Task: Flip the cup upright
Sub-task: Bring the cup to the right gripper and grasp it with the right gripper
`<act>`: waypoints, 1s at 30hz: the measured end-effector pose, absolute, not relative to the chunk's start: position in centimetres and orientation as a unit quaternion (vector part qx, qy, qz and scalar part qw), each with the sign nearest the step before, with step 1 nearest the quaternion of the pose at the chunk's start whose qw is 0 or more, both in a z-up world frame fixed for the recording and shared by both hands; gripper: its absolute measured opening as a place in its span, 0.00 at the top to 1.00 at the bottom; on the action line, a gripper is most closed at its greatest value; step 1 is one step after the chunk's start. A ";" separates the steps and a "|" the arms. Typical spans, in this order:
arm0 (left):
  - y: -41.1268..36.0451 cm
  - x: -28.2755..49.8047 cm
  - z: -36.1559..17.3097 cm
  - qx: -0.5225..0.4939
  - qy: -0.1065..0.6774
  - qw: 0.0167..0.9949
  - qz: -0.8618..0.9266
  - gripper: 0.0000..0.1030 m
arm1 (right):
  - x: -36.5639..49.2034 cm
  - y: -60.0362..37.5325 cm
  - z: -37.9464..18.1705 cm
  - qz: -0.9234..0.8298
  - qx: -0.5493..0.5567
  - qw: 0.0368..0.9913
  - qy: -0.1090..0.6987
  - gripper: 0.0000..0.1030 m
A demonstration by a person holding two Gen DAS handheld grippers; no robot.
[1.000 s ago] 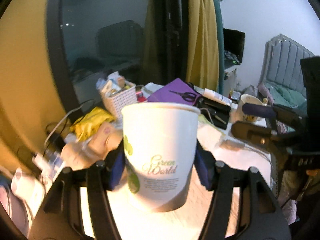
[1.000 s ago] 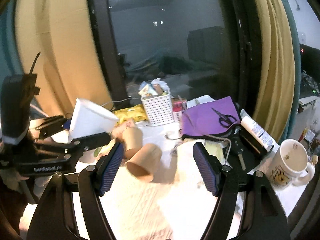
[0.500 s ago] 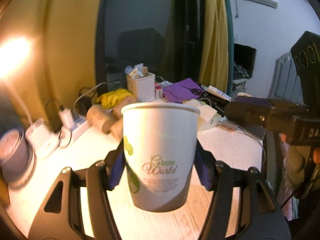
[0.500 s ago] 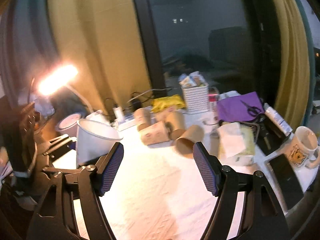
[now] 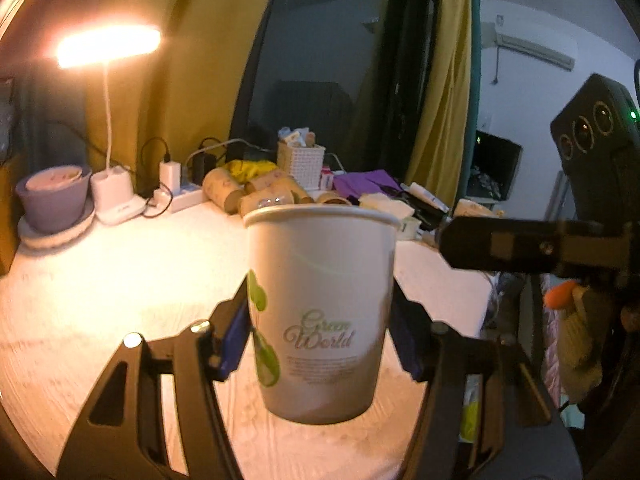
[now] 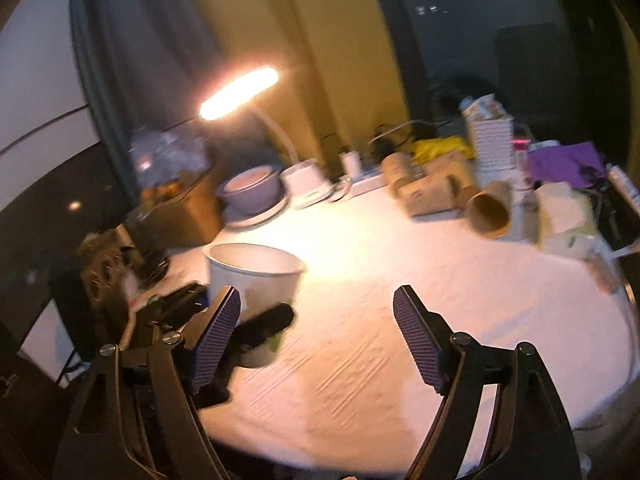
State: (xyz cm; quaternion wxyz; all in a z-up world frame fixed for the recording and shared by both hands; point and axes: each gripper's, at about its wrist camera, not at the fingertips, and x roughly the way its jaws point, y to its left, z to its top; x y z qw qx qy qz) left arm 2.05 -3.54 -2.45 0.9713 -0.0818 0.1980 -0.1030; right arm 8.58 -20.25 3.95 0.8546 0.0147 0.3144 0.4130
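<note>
A white paper cup [image 5: 320, 308] with green "Green World" print stands upright, mouth up, between the blue pads of my left gripper [image 5: 322, 340], which is shut on it just above the white table [image 5: 120, 280]. The same cup [image 6: 254, 280] shows at the left of the right wrist view, held by the left gripper [image 6: 240, 320]. My right gripper [image 6: 316, 340] is open and empty over the table. Several brown paper cups [image 6: 432, 192] lie on their sides at the back.
A lit desk lamp [image 5: 108, 48] on a white base [image 5: 116, 200], a purple bowl [image 5: 52, 196] and a power strip [image 5: 180, 196] stand at the back left. A white basket [image 5: 300, 164], purple cloth [image 5: 368, 182] and tissues [image 6: 560, 208] crowd the back right.
Both grippers have swung left, bringing the lamp and bowl into view. The left gripper still holds the cup upright and has come lower toward the table. The right gripper stays open.
</note>
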 end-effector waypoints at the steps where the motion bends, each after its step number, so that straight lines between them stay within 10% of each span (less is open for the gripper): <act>1: -3.5 1.5 -2.8 -0.085 0.191 0.973 -0.103 0.40 | 8.1 -19.9 3.7 0.425 0.014 0.847 0.320 0.20; 30: -6.4 0.0 -4.7 -0.044 0.173 0.973 -0.148 0.37 | 9.6 -16.9 -1.0 0.509 0.058 0.756 0.407 0.27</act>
